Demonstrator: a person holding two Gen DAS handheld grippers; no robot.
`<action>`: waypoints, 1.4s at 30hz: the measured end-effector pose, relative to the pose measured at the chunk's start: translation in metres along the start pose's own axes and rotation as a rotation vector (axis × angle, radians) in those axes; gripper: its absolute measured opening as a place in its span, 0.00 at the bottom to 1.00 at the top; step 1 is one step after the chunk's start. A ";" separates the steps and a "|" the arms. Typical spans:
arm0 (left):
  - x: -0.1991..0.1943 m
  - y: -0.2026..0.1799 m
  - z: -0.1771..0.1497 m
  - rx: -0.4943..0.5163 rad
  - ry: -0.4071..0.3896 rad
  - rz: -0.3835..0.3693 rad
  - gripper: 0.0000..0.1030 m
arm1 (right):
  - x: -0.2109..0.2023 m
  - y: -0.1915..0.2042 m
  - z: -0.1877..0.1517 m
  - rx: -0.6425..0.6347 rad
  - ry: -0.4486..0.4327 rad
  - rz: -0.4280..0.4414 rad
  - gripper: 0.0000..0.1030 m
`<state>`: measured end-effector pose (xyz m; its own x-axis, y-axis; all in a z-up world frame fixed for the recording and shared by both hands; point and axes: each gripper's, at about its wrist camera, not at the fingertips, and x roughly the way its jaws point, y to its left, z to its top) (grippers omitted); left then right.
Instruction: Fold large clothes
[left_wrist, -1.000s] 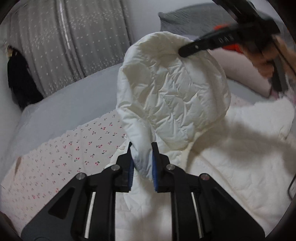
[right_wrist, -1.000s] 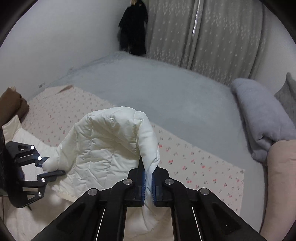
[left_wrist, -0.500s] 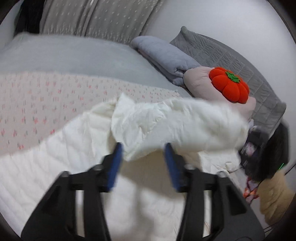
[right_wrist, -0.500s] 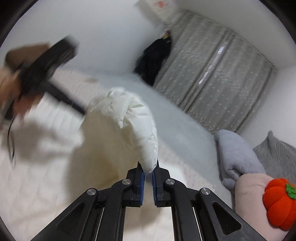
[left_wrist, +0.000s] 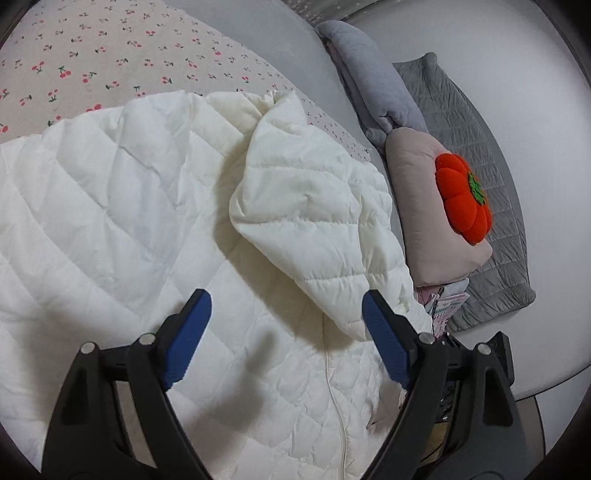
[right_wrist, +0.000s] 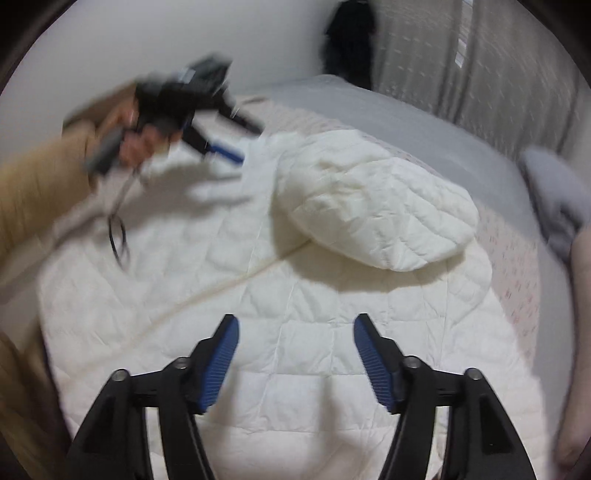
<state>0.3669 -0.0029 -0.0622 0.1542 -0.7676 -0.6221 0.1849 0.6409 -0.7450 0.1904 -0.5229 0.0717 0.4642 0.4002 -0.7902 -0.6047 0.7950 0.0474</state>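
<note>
A white quilted jacket (left_wrist: 122, 206) lies spread flat on a bed, over a cherry-print sheet (left_wrist: 110, 48), with its hood (left_wrist: 314, 206) folded down onto the body toward the far right. The left gripper (left_wrist: 286, 314) hovers just above the near part of the jacket, its blue-padded jaws wide and opening, with only the hood's near edge below the gap and nothing held. The right gripper (right_wrist: 295, 339) is likewise opening above the jacket, holding nothing; grey and pink pillows (left_wrist: 424, 206) and an orange pumpkin cushion (left_wrist: 463, 199) lie at right.
</note>
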 end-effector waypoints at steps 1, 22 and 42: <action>0.003 0.002 0.005 -0.031 -0.002 -0.013 0.81 | -0.003 -0.007 0.005 0.086 -0.034 0.021 0.71; -0.015 -0.068 -0.024 0.340 -0.422 0.659 0.42 | 0.090 -0.027 0.056 0.461 -0.007 -0.184 0.51; -0.003 -0.123 -0.133 0.448 -0.234 0.585 0.80 | -0.002 0.003 0.000 0.608 -0.070 -0.170 0.77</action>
<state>0.2145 -0.0794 -0.0010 0.5396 -0.3164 -0.7802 0.3779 0.9191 -0.1115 0.1870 -0.5215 0.0735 0.5751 0.2585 -0.7762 -0.0527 0.9585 0.2802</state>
